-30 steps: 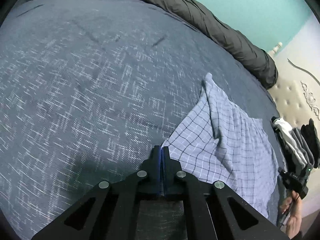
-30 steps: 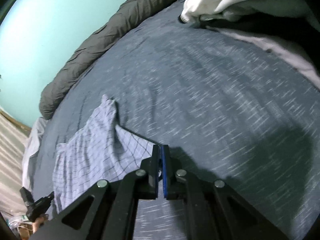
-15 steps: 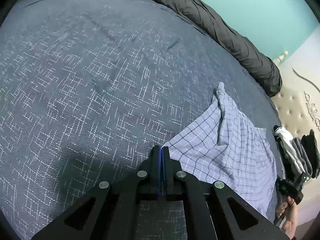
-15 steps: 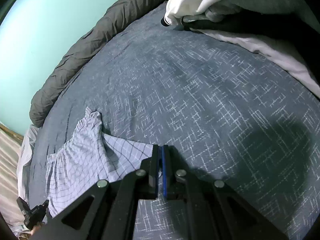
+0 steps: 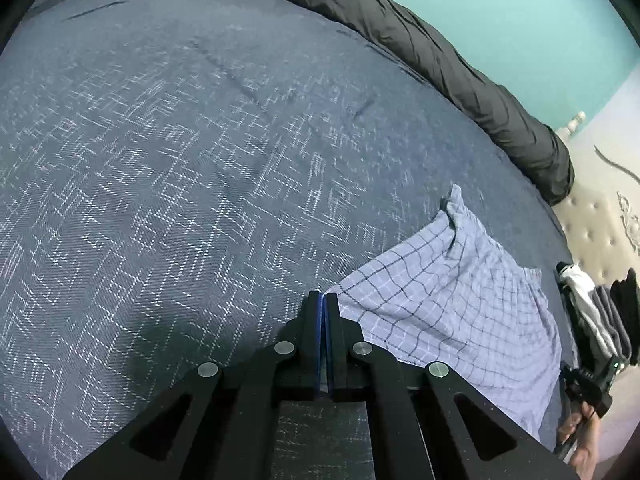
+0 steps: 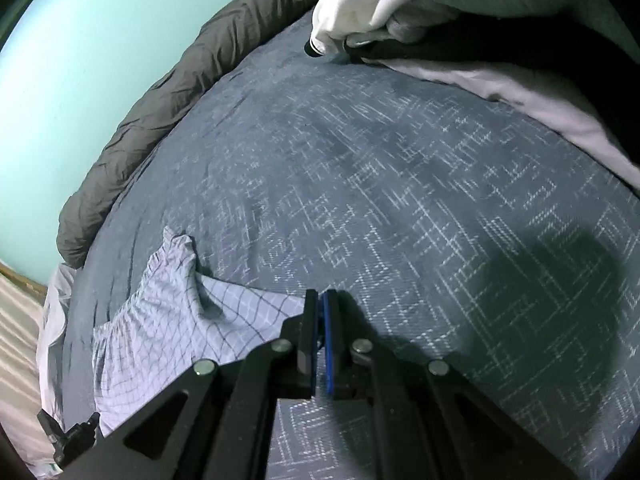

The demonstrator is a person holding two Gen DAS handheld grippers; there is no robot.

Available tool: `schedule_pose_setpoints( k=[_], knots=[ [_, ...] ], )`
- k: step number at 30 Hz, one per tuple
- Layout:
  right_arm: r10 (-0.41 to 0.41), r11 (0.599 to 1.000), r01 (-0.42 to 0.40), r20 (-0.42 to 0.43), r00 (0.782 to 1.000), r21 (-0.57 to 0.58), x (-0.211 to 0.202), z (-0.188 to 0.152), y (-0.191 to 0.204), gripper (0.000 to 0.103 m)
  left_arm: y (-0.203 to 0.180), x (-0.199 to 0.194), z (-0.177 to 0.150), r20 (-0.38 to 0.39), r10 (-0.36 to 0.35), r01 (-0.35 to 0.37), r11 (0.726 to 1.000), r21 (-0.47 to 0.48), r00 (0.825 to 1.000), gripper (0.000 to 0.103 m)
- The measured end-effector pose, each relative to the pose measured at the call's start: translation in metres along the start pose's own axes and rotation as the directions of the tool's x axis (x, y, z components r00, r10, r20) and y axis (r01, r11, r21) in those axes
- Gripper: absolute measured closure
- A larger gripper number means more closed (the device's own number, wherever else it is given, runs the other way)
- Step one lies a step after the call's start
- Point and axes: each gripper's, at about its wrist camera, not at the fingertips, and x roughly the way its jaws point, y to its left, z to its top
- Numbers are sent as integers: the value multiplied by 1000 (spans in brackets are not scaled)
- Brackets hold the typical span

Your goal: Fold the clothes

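A pale blue checked garment point(image 5: 452, 300) lies spread on the dark blue patterned bedspread point(image 5: 180, 180), its gathered waistband toward the far side. My left gripper point(image 5: 323, 300) is shut on the garment's near left corner. In the right wrist view the same garment point(image 6: 172, 312) lies at lower left, and my right gripper point(image 6: 321, 298) is shut on its near right corner. Both corners sit low over the bedspread point(image 6: 400, 200). The other gripper shows at the edge of each view point(image 5: 588, 380) point(image 6: 72, 440).
A rolled dark grey duvet point(image 5: 420, 48) runs along the far bed edge by the teal wall. A pile of white, grey and black clothes point(image 6: 420, 12) lies at the upper right of the right wrist view. Folded clothes point(image 5: 600, 312) sit by the tufted headboard.
Both grippers have moved with the garment's corners held, drawing it flatter across the bedspread. The clothes pile looms closer in the right wrist view.
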Motion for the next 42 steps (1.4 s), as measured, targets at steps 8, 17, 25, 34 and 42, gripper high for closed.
schedule_pose_setpoints(
  k=[8, 17, 25, 34, 42],
  knots=[
    [1, 1000, -1, -17, 1000, 12, 2, -1, 3, 99, 2, -9, 8, -5, 33, -33, 999, -7, 999, 96],
    [45, 998, -43, 30, 999, -50, -13, 7, 31, 66, -44, 1, 36, 32, -3, -1, 994, 113, 999, 74],
    [87, 966, -107, -95, 992, -234, 18, 30, 80, 66, -76, 39, 42, -17, -13, 16, 984, 180, 1000, 74],
    [-50, 913, -45, -219, 974, -406, 54, 24, 98, 66, -70, 38, 40, -17, -5, 8, 983, 183, 1000, 75],
    [-64, 874, -44, -204, 977, -485, 56, 10, 120, 66, -72, 34, 43, -14, -11, 14, 985, 169, 1000, 74]
  ],
)
